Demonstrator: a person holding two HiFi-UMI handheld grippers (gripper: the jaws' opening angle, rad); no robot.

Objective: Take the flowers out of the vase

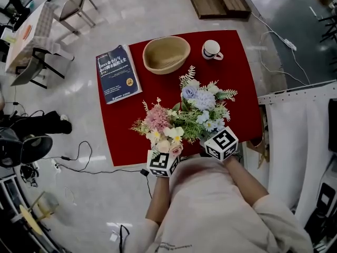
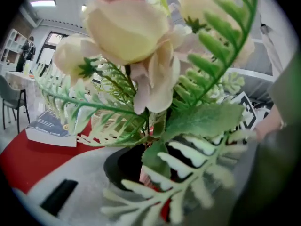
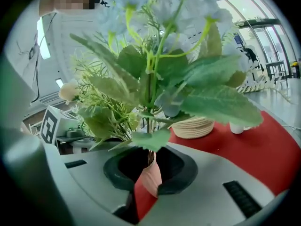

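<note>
A pink and cream bouquet (image 1: 158, 123) stands over the front of the red cloth (image 1: 242, 83), and a blue and white bouquet (image 1: 202, 101) rises just right of it. My left gripper (image 1: 166, 153) sits under the pink bouquet. In the left gripper view the black pads (image 2: 120, 166) ring the pink bouquet's stems (image 2: 148, 126), so the left gripper (image 2: 141, 171) is shut on them. My right gripper (image 1: 206, 141) is at the foot of the blue bouquet. In the right gripper view its pads (image 3: 181, 171) close round the blue bouquet's stems (image 3: 151, 102). Leaves hide the vase.
On the cloth's far side lie a blue book (image 1: 118, 74), a woven bowl (image 1: 166, 54) and a white mug (image 1: 211, 50). Chairs (image 1: 47, 51) stand at the upper left, cables (image 1: 79, 157) run over the floor at the left, and a white table (image 1: 300, 120) borders the right.
</note>
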